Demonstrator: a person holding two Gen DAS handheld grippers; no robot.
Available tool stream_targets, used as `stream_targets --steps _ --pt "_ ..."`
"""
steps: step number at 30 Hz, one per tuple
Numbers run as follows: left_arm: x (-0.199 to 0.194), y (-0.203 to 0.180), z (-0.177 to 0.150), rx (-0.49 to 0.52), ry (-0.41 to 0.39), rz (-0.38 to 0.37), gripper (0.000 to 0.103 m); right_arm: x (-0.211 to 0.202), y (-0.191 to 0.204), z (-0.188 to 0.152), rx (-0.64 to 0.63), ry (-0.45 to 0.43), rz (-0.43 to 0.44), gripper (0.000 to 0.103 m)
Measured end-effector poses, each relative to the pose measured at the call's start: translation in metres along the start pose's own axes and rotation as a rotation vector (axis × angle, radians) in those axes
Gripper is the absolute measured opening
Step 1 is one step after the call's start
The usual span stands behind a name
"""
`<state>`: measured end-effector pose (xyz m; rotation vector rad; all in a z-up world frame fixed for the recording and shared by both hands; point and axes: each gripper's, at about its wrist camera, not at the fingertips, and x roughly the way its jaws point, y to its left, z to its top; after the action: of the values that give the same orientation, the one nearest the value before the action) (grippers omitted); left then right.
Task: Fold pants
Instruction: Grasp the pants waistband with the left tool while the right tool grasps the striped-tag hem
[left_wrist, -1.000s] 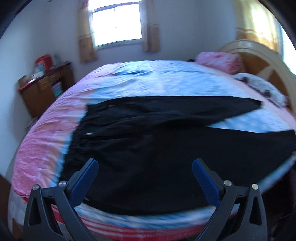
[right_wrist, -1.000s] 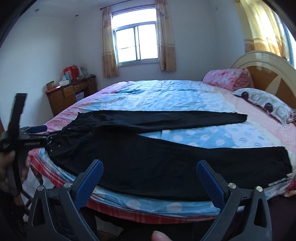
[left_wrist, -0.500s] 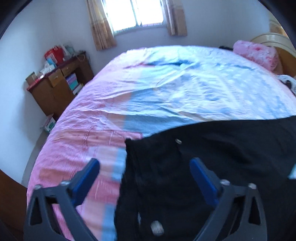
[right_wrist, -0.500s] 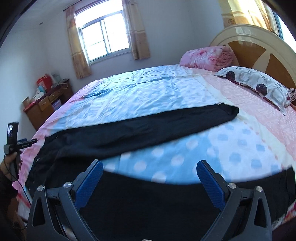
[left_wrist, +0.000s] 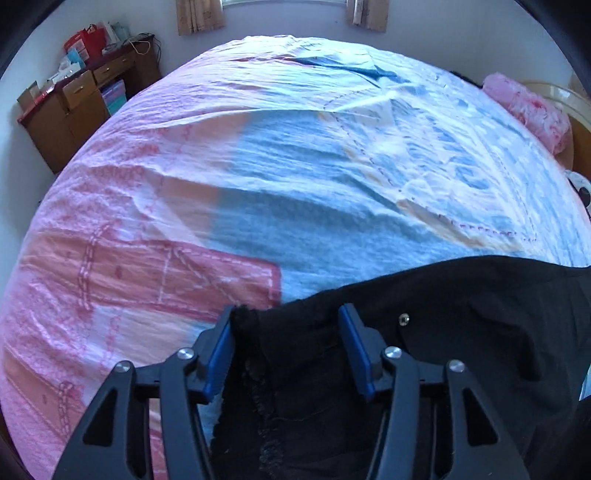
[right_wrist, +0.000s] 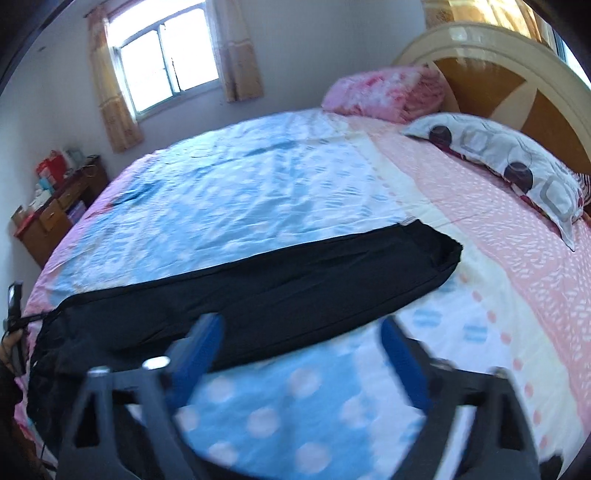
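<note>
Black pants (right_wrist: 280, 284) lie spread on the bed. In the left wrist view my left gripper (left_wrist: 286, 314) is low over the waistband corner (left_wrist: 295, 343), its blue fingers partly closed on either side of the cloth edge. A metal button (left_wrist: 403, 318) shows to the right. In the right wrist view my right gripper (right_wrist: 301, 326) is open above the sheet, between the far leg and the near one, whose edge is mostly hidden below the frame. The far leg's hem (right_wrist: 448, 251) lies toward the pillows.
The bed has a pink and blue sheet (left_wrist: 295, 166). A patterned pillow (right_wrist: 517, 166) and folded pink quilt (right_wrist: 384, 92) lie by the headboard (right_wrist: 498, 74). A wooden dresser (left_wrist: 77, 103) stands at the far left by the window (right_wrist: 166, 59).
Both grippers moved forward and lower over the bed. My left gripper's fingers narrowed around the waistband corner. My right gripper's fingers also came somewhat closer together.
</note>
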<state>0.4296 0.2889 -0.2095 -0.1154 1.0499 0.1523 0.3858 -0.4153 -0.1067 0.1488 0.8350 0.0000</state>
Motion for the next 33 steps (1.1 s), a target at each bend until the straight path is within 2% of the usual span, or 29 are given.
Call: stream_targets --steps 5,8,12,20,26,28,29,31,32,33 --pt "0.004 -0.004 0.001 0.032 -0.003 0.008 0.057 0.042 -0.056 0.042 0.094 0.055 -0.051 0.068" --pt "0.006 -0.005 0.002 0.043 -0.008 0.016 0.057 0.068 -0.087 0.066 0.120 0.092 -0.100 0.068" --pt "0.008 -0.003 0.003 0.047 -0.017 0.007 0.057 0.095 -0.115 0.095 0.133 0.118 -0.119 0.068" --pt "0.010 -0.003 0.000 0.055 -0.047 -0.001 0.058 0.147 -0.131 0.129 0.079 0.187 -0.126 0.068" --pt "0.011 -0.004 -0.001 0.065 -0.059 -0.001 0.059 0.188 -0.143 0.131 0.087 0.290 -0.051 0.068" --pt "0.012 -0.005 -0.001 0.069 -0.063 0.007 0.060 0.199 -0.142 0.127 0.072 0.326 -0.039 0.055" --pt "0.012 -0.006 0.000 0.074 -0.062 0.012 0.060 0.202 -0.141 0.124 0.055 0.341 -0.056 0.042" --pt "0.011 -0.009 0.000 0.089 -0.068 0.021 0.057 0.201 -0.140 0.122 0.049 0.330 -0.049 0.030" --pt "0.010 -0.011 0.000 0.107 -0.072 0.021 0.047 0.199 -0.140 0.122 0.061 0.329 -0.024 0.018" --pt "0.007 -0.014 0.000 0.134 -0.077 0.011 0.030 0.196 -0.139 0.121 0.062 0.325 -0.021 0.009"
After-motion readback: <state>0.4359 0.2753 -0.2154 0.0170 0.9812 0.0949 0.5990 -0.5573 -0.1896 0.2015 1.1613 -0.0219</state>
